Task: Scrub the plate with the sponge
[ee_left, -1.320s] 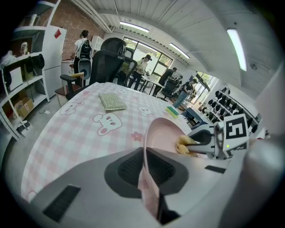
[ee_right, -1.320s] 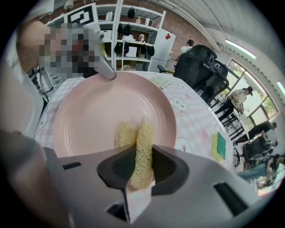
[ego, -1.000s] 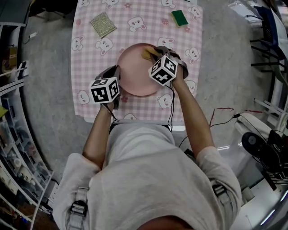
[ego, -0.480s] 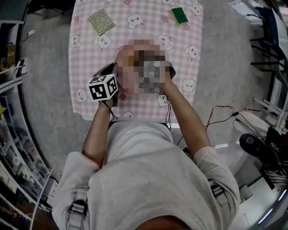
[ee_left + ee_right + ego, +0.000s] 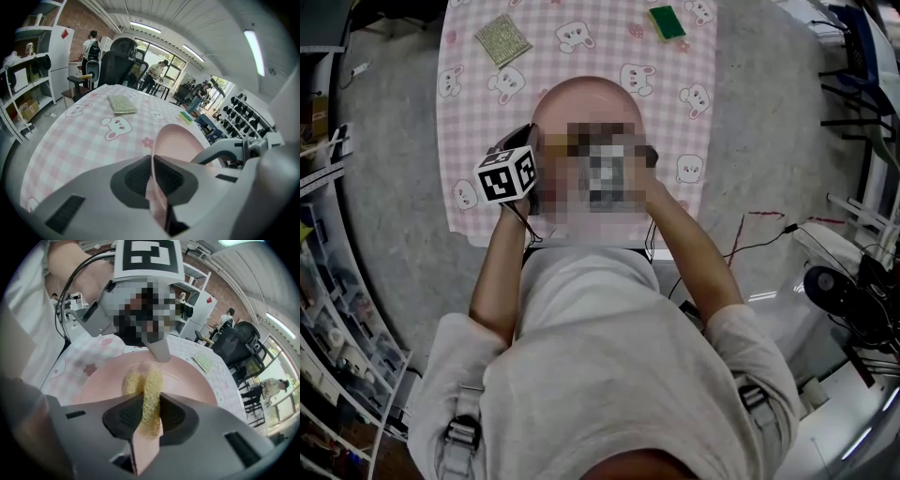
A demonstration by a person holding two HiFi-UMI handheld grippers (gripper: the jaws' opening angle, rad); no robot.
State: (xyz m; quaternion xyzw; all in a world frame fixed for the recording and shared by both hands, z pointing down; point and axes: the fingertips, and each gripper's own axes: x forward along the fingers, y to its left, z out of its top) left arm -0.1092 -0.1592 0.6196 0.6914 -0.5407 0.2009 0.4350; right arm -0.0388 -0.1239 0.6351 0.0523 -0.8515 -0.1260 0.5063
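The plate (image 5: 581,98) is sitting over the middle of the pink checked cloth (image 5: 478,112), in front of the person. It is being held by its left rim. In the left gripper view it is showing nearly edge-on, so it is judged to be tilted up on that side. Whether its far rim is touching the cloth cannot be told.

The sponge (image 5: 149,392), a yellow mesh pad, is lying against the plate's inner face, just beside the clamped rim.

The left gripper (image 5: 152,174) is pinching the plate rim between its pads. Its jaws have just been closing further, with the rim between them. The right gripper (image 5: 150,418) is squeezing the sponge between its fingers, with the free end of the sponge reaching onto the plate.

Step in hand, as judged: scrubbing the plate's face.

- Scrubbing load is twisting the plate about a single clamped point. Moderate sponge pressure is advisable, so that the rim is not slipping out of the pads.
- The stroke is working close to the left gripper's jaw. Strokes leading away from that jaw reduce the risk of a collision.
- The sponge's free end, not the right gripper's pads, should be meeting the plate.
- Strokes should be overlapping across the whole face.

A green sponge (image 5: 667,22) and a gold textured pad (image 5: 504,39) are lying at the cloth's far end, well apart from the work.
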